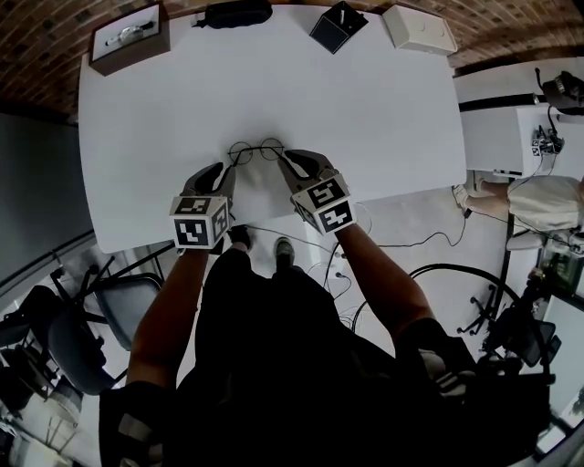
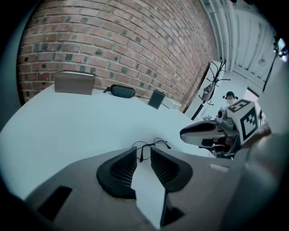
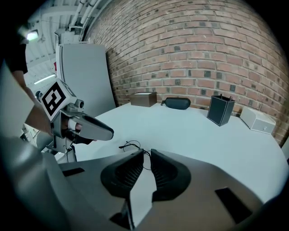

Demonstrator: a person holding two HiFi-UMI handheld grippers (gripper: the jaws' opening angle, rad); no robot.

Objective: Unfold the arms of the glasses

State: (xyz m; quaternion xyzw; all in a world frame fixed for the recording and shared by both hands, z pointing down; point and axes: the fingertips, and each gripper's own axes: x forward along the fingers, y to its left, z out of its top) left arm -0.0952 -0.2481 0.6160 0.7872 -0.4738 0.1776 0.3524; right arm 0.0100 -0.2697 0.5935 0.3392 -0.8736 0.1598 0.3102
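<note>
The wire-rimmed glasses lie on the white table, midway along its width and nearer its front edge than its far one. A gripper stands at each end of the frame. The left gripper has its jaws a little apart. In the left gripper view, the dark end of one arm of the glasses hangs in the gap between the tips, with bare table showing on either side. The right gripper is parted too. In its own view a thin wire of the glasses crosses between the jaw tips, unclamped. At the table's far edge sit a black glasses case and a dark pen holder.
</note>
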